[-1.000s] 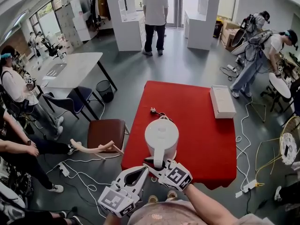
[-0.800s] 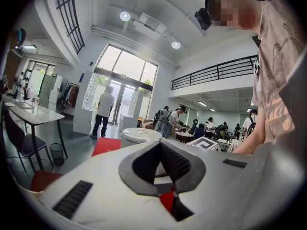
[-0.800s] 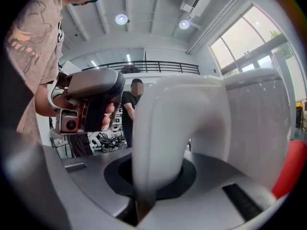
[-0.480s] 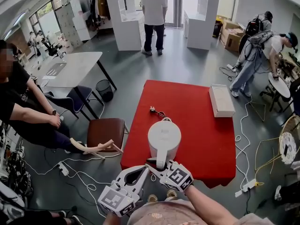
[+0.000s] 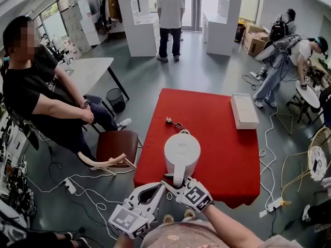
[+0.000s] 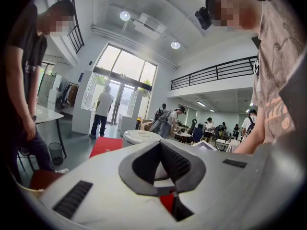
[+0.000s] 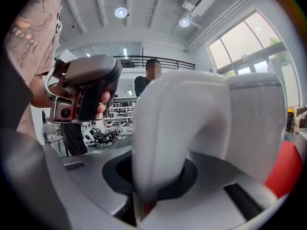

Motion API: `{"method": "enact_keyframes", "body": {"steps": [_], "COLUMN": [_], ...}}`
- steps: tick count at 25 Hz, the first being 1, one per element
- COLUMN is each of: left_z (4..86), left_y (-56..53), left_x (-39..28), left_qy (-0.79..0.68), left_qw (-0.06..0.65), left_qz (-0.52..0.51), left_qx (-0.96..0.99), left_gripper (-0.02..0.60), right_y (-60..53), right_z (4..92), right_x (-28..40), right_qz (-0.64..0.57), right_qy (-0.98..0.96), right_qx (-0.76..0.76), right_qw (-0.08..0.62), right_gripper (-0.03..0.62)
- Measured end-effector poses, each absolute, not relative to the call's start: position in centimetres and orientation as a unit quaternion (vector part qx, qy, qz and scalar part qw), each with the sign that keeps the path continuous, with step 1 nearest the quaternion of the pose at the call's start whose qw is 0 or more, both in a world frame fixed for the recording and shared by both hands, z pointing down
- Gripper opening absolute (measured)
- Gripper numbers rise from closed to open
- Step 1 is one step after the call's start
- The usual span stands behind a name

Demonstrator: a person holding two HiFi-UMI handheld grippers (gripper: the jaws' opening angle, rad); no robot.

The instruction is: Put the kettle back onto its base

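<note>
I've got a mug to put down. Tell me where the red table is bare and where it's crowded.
Bare: the wide strip between the kettle and the white box, and the red table's near right corner. Crowded: the near middle, around the kettle, and behind it where the plug and cord lie.

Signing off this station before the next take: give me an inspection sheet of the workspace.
Surface: red table.
Job's things: white kettle upright near the front edge; base not visible.
Clutter: white box at far right edge.
Grippers: right gripper around the kettle handle, jaws have just been opening, pads seemingly off it; left gripper shut, empty, off the table.
Cables: plug and cord behind kettle; power strip on floor.
Surroundings: person and brown chair at left; others beyond.
</note>
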State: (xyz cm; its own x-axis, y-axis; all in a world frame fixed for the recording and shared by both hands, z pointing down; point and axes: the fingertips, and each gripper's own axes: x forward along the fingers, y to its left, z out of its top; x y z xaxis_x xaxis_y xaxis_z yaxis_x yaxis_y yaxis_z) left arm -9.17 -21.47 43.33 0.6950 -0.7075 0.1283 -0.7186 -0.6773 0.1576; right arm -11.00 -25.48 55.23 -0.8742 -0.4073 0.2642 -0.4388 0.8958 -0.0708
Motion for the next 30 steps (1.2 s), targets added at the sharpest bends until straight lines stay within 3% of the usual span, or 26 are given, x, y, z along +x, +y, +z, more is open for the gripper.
{"method": "enact_keyframes", "body": {"steps": [2, 6, 23, 30], "left_z": [43.3, 43.5, 43.9, 43.9], "left_y": [-21.4, -21.2, -20.3, -20.4], "left_x": [-9.2, -9.3, -9.8, -10.4], "left_qy": [-0.389, -0.387, -0.379, -0.375], "left_qw": [0.099, 0.101, 0.104, 0.105], "left_qz": [0.026, 0.024, 0.023, 0.022], "left_qx": [0.916, 0.916, 0.919, 0.921], "left_gripper": [-0.002, -0.002, -0.002, -0.002], "right_y": [-25.3, -24.8, -24.4, -24.4], "right_z": [55.7, 56.3, 56.7, 56.2], "right_x": [-11.0, -11.4, -9.5, -9.4], "right_qz": [0.058, 0.070, 0.061, 0.073], "right_qy": [-0.962, -0.958, -0.957, -0.962], "right_qx": [0.224, 0.220, 0.218, 0.219], "right_qw": [0.147, 0.172, 0.182, 0.143], "right_gripper": [0.106, 0.251, 0.223, 0.187]}}
